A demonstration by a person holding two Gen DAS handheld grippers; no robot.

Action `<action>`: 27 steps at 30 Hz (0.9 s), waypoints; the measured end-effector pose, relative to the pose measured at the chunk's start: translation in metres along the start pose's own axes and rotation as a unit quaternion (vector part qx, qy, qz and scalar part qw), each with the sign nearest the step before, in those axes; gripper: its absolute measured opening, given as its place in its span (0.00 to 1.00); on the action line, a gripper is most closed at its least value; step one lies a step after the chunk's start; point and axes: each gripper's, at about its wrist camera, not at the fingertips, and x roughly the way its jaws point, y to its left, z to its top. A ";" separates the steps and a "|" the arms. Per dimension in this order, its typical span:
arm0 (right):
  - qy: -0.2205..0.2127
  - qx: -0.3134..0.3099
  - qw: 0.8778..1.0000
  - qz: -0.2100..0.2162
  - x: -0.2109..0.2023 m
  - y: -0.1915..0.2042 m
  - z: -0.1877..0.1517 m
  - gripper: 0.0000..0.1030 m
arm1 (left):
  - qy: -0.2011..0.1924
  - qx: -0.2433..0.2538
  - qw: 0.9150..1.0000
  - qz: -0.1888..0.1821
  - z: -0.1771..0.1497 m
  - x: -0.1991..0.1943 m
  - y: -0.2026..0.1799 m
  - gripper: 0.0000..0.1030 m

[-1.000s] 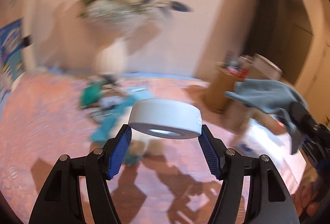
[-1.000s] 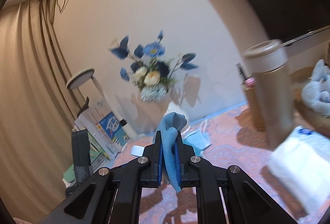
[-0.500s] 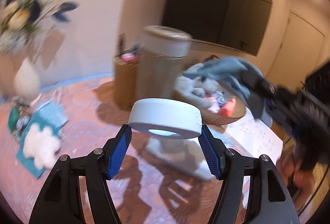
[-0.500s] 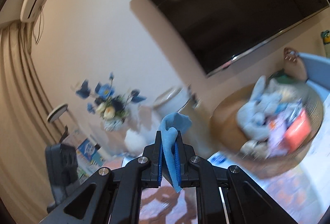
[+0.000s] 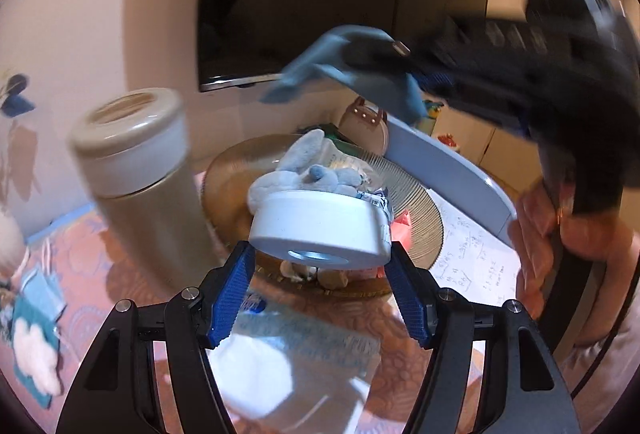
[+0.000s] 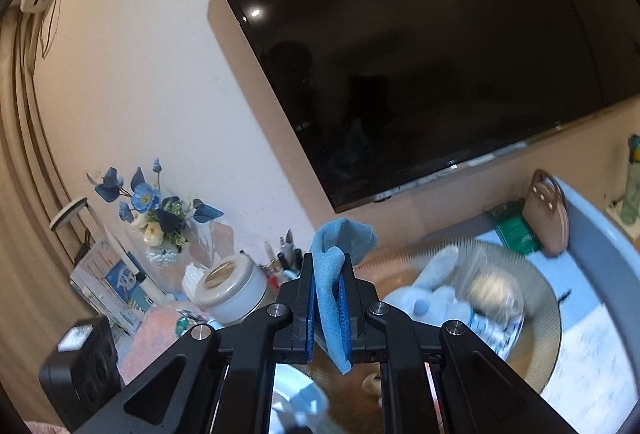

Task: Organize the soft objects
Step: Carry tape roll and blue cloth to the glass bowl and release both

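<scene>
A wall-mounted television [image 6: 420, 54] is backing a patterned tabletop [image 5: 120, 274]. Right gripper [image 6: 329, 308], jaws clamped on a blue cloth [image 6: 334, 266], is hanging above the basket [image 6: 532, 298]; left gripper [image 5: 320, 286] is clamping a tape roll [image 5: 320, 226]. Judged step: depositing. Next: lowering, then parting.

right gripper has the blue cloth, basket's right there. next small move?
Probably lower the right gripper toward the basket before opening. It is shut on the blue cloth, which hangs above the basket rim near the plush toy, not yet inside.
</scene>
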 end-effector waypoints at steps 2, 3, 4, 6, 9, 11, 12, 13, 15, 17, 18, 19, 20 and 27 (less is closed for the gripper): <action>0.011 -0.011 1.000 0.001 0.012 -0.002 0.007 0.09 | 0.007 0.004 1.000 -0.003 0.002 0.011 -0.002 0.63; 0.018 -0.014 1.000 0.002 0.018 -0.003 0.010 0.09 | 0.011 0.004 1.000 -0.005 0.003 0.015 -0.003 0.63; 0.027 -0.016 0.999 0.002 0.026 -0.004 0.011 0.09 | 0.014 0.003 1.000 -0.006 0.004 0.020 -0.002 0.63; 0.047 -0.020 0.999 0.006 0.039 -0.005 0.011 0.09 | 0.021 0.001 1.000 -0.009 0.005 0.027 0.000 0.63; 0.084 -0.037 0.996 -0.003 0.058 -0.002 0.006 0.09 | 0.035 0.003 0.999 -0.023 0.004 0.037 0.002 0.64; 0.116 -0.044 0.992 -0.025 0.073 -0.003 0.002 0.15 | 0.050 0.009 0.998 -0.030 0.005 0.043 0.000 0.68; 0.126 -0.046 0.990 -0.044 0.078 -0.005 -0.001 0.30 | 0.054 0.012 0.998 -0.028 0.006 0.045 -0.001 0.74; 0.133 -0.045 0.988 -0.060 0.082 -0.008 -0.003 0.54 | 0.057 0.015 0.998 -0.025 0.007 0.047 -0.002 0.76; 0.125 -0.037 0.990 -0.059 0.080 -0.011 -0.005 0.70 | 0.056 0.020 0.998 -0.022 0.007 0.047 -0.004 0.78; 0.121 -0.032 0.991 -0.056 0.075 -0.012 -0.006 0.70 | 0.056 0.021 0.998 -0.023 0.007 0.046 -0.004 0.78; 0.119 -0.033 0.991 -0.060 0.072 -0.012 -0.006 0.71 | 0.057 0.019 0.998 -0.025 0.005 0.042 -0.003 0.78; 0.117 -0.034 0.991 -0.063 0.069 -0.011 -0.005 0.71 | 0.057 0.017 0.998 -0.027 0.005 0.040 -0.001 0.78; 0.117 -0.035 0.990 -0.064 0.067 -0.010 -0.005 0.71 | 0.058 0.015 0.998 -0.030 0.004 0.037 0.000 0.78; 0.113 -0.042 0.989 -0.080 0.050 0.007 -0.007 0.71 | 0.046 0.012 0.998 -0.035 0.000 0.006 0.008 0.78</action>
